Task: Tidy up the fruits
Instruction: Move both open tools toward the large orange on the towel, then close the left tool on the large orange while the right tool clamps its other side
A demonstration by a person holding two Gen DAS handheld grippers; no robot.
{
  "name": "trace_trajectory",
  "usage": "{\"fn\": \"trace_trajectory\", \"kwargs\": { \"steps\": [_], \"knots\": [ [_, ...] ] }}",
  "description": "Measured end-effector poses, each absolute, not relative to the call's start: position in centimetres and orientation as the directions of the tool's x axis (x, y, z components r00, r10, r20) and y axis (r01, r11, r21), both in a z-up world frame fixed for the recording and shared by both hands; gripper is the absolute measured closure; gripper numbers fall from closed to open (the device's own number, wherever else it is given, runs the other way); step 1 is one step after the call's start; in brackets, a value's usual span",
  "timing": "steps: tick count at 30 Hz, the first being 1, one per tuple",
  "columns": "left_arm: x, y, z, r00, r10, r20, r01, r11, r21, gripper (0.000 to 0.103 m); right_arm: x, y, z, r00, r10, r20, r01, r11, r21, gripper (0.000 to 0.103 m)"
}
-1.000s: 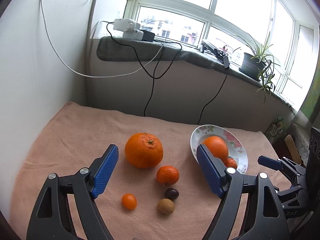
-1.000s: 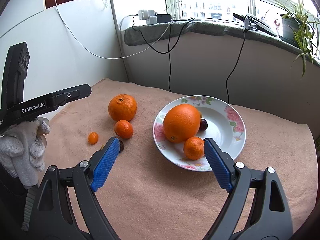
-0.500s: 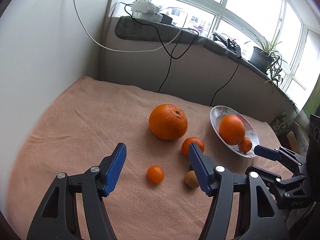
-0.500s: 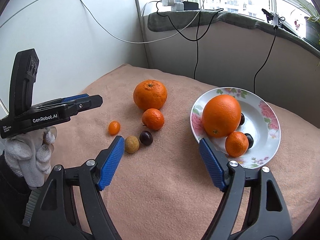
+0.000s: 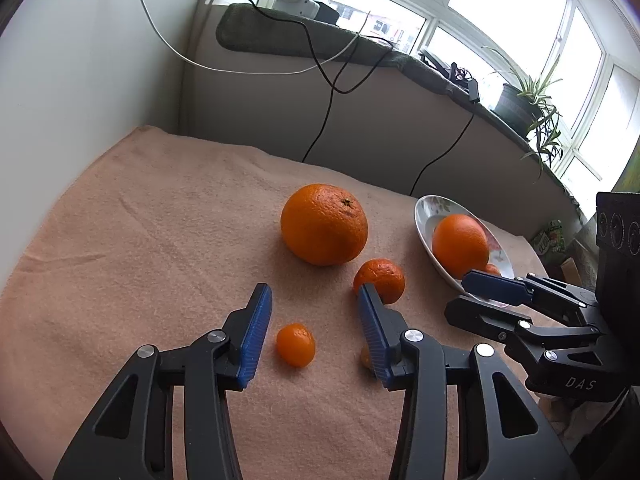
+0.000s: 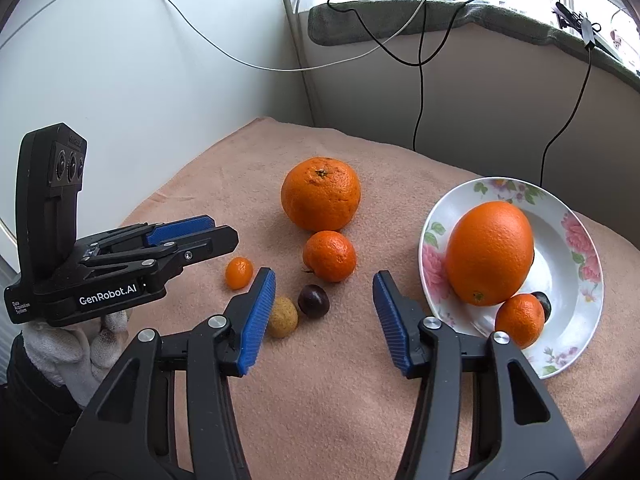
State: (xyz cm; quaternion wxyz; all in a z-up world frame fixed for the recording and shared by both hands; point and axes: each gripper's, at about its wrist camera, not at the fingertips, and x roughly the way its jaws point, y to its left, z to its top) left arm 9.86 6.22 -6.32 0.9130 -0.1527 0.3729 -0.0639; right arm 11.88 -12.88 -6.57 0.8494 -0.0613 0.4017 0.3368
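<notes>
Both grippers' jaws, still apart, have been closing over the peach cloth (image 5: 140, 208).

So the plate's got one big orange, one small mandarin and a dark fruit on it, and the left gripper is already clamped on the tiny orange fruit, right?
Not clamped: in the left wrist view the left gripper, whose jaws have been closing, stands open around the tiny orange fruit without touching it. The plate contents are right.

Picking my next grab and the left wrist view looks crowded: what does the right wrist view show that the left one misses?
Right wrist only: the dark plum and tan fruit in full, and the whole plate.
Left wrist only: the potted plant on the sill.
Both: the big orange, mandarin, kumquat and both tools, open, holding nothing.
</notes>
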Motion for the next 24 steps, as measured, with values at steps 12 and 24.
{"fn": "trace_trajectory", "kwargs": {
  "steps": [12,24],
  "knots": [
    [12.1,6.8,-7.0,0.703,-0.243,-0.669,0.017,0.946,-0.325,0.065,16.0,-10.5,-6.3,0.408,0.539,-0.737,-0.623,0.755,0.207,0.05],
    [14.1,6.2,-7.3,0.689,-0.228,-0.688,0.035,0.958,-0.283,0.056,20.1,-7.2,-6.8,0.342,0.528,-0.778,-0.621,0.748,0.234,0.015]
  ]
}}
